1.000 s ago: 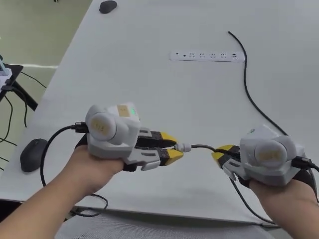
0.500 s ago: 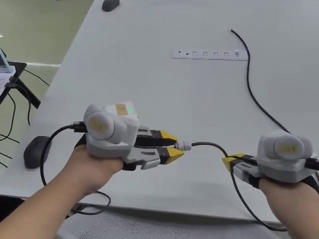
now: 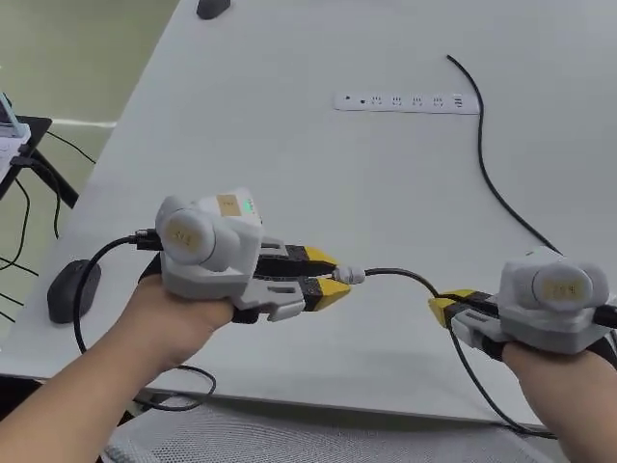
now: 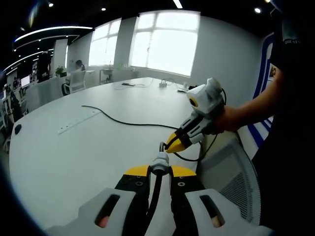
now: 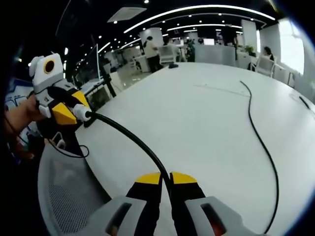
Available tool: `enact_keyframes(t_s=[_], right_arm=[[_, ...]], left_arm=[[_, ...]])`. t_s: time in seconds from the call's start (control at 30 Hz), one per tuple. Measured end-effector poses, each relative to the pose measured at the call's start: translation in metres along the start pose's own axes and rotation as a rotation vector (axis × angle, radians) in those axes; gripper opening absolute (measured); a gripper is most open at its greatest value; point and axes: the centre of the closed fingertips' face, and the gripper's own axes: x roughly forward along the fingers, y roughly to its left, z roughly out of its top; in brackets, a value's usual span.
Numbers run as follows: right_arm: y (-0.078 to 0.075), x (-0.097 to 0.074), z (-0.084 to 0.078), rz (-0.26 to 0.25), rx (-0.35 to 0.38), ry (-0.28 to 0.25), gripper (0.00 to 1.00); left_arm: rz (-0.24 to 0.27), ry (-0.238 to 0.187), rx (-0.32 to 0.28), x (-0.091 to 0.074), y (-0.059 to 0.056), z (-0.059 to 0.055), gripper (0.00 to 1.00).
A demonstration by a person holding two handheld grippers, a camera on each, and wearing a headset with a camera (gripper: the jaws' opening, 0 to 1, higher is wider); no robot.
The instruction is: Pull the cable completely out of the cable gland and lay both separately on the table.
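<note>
Clamping the gland (image 3: 349,277) in the left tool (image 3: 333,275), above the tabletop (image 3: 289,145). Pinching the cable (image 3: 400,277) in the right tool (image 3: 442,304), rightward of the gland, running side to side between both.

The cable gland (image 3: 349,277) lies left of the cable (image 3: 410,277), power strip (image 3: 405,102) behind.

The cable gland (image 3: 349,277) is a small pale-grey fitting with a round collar. It is pinched at the very tip of the left tongs (image 3: 323,275), its axis in line with them. The thin black cable (image 3: 400,276) is threaded through it. From the gland's outer end it curves away from the left tongs in a shallow hump, and the closed right tongs (image 3: 442,307) clamp it.
</note>
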Motion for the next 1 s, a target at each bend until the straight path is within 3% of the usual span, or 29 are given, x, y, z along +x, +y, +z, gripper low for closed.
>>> enact_keyframes(t_s=[0.27,0.37,0.43,0.57,0.73,1.0], right_arm=[[0.009,-0.005,0.001,0.031,-0.089,-0.007,0.02],[0.014,-0.007,0.005,0.042,-0.118,-0.017,0.07],[0.017,-0.009,0.008,0.038,-0.229,-0.01,0.11],[0.037,-0.013,0.024,0.08,-0.344,-0.042,0.19],[0.065,-0.016,0.049,0.122,-0.509,-0.093,0.21],[0.092,-0.009,0.06,0.15,-0.667,-0.091,0.22]], left_arm=[[0.004,0.005,0.001,-0.004,0.003,-0.002,0.15],[0.005,0.006,0.0,-0.005,0.004,-0.002,0.15],[0.004,0.009,-0.002,-0.005,0.004,-0.003,0.15],[0.001,0.015,-0.001,-0.004,0.002,-0.004,0.15],[-0.001,0.016,0.008,-0.004,0.001,-0.003,0.15],[-0.001,0.027,0.009,-0.004,0.0,-0.005,0.15]])
